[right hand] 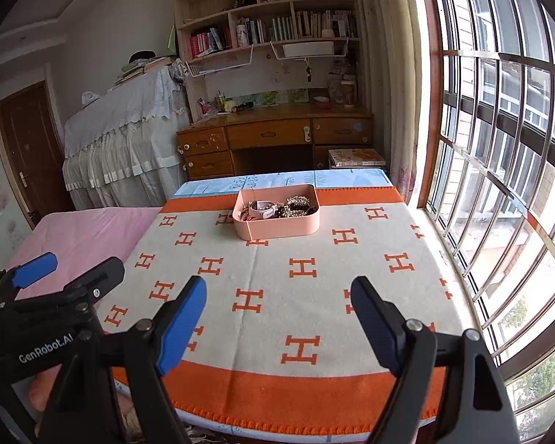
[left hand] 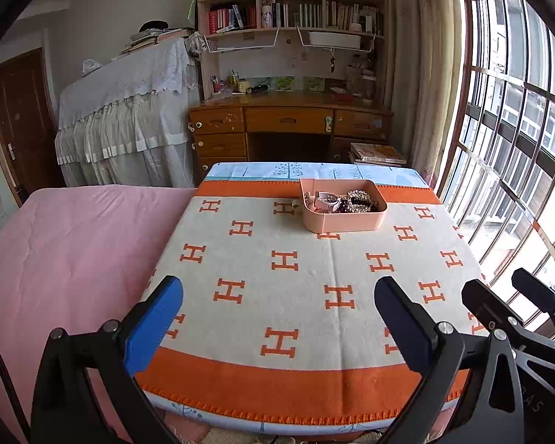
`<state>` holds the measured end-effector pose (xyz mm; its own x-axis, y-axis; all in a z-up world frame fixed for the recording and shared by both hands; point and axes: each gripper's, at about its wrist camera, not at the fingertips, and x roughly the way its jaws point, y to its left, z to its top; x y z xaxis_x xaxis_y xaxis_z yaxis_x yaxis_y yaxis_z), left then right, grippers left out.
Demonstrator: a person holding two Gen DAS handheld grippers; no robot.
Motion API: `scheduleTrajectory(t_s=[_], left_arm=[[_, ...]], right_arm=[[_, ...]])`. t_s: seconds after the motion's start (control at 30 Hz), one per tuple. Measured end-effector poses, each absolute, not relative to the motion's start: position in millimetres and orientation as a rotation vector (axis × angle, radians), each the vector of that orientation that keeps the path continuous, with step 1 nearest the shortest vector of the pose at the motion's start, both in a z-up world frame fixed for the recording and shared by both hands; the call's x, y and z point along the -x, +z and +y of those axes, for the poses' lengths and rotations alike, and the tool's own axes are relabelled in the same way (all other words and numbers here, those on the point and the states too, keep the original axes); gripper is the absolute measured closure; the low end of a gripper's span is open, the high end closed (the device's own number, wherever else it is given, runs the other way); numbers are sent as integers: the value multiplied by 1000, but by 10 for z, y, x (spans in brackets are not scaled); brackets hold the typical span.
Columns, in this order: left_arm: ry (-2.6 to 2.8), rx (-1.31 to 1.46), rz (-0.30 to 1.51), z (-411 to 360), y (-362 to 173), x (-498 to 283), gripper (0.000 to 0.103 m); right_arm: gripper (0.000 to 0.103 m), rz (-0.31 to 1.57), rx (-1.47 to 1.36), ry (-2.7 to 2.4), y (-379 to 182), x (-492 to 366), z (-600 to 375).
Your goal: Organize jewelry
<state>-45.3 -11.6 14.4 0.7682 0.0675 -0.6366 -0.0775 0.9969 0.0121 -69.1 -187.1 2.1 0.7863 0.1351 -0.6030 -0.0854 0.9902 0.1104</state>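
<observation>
A pink tray [left hand: 342, 224] [right hand: 277, 230] stands on the far part of the H-patterned blanket [left hand: 277, 259] [right hand: 277, 270]. It holds a pink watch [left hand: 325, 204] [right hand: 263, 209] and a heap of gold chains [left hand: 359, 199] [right hand: 296, 205]. My left gripper [left hand: 277, 290] is open over the blanket's near part with nothing between its blue pads; it also shows at the left edge of the right wrist view [right hand: 72, 270]. My right gripper [right hand: 277, 288] is open too and holds nothing. It sits just right of the left one [left hand: 497, 283]. Both are well short of the tray.
A pink bed cover [left hand: 74, 244] lies left of the blanket at about the same height. A barred window [right hand: 499, 148] runs close along the right side. Behind the table stand a wooden desk [left hand: 288, 118], bookshelves and a cloth-draped piece of furniture [left hand: 125, 111].
</observation>
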Motion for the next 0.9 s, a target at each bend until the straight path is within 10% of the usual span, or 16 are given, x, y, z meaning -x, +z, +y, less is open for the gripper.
scheduleTrajectory(t_s=[0.9], left_arm=[[81, 14, 697, -127, 120, 459, 1]], right_arm=[[22, 657, -83, 118, -24, 725, -1900]])
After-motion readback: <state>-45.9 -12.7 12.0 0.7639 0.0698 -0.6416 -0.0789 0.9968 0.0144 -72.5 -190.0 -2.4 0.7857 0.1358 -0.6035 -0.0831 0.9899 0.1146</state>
